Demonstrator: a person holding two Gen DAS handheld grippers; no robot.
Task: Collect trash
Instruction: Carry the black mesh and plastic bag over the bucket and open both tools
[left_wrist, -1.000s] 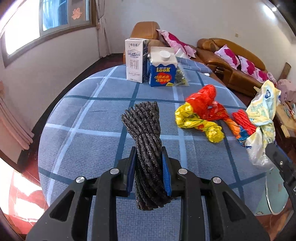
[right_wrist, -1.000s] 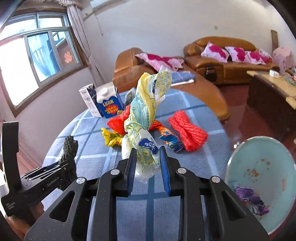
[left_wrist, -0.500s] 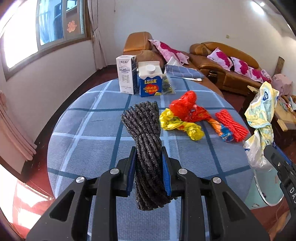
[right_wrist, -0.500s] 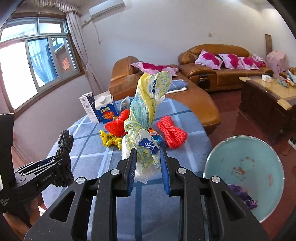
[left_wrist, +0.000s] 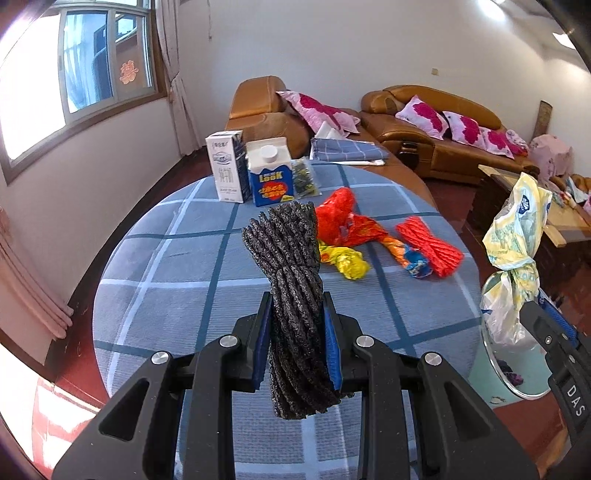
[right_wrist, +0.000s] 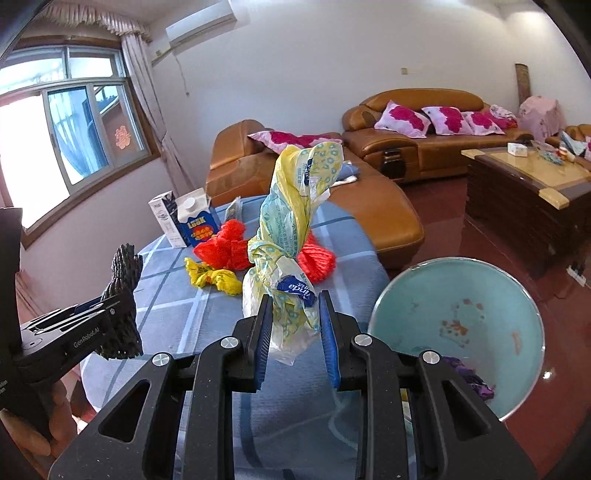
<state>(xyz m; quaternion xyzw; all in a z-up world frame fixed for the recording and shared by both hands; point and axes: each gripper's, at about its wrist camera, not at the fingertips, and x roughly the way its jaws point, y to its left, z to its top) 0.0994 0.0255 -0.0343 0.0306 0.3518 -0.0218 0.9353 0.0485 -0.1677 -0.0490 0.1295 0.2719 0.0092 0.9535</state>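
My left gripper (left_wrist: 297, 339) is shut on a black rope bundle (left_wrist: 288, 266) and holds it above the near part of the blue checked table (left_wrist: 177, 288). My right gripper (right_wrist: 295, 343) is shut on a knotted yellow-white plastic bag (right_wrist: 291, 229), held above the table's right edge beside a light blue trash bin (right_wrist: 458, 332). The bag (left_wrist: 517, 243) and the bin (left_wrist: 517, 373) also show in the left wrist view. On the table lie a red plastic bag (left_wrist: 340, 218), a yellow wrapper (left_wrist: 345, 260), an orange-blue wrapper (left_wrist: 410, 256) and a red rope bundle (left_wrist: 430, 242).
Two cartons (left_wrist: 251, 173) and a small packet (left_wrist: 304, 177) stand at the table's far edge. The bin holds purple trash (right_wrist: 469, 376). Brown sofas (right_wrist: 424, 147) and a wooden coffee table (right_wrist: 524, 184) stand beyond on the red floor.
Both grippers have pulled back and up from the table with their loads still held. The bin has come more fully into the right wrist view.
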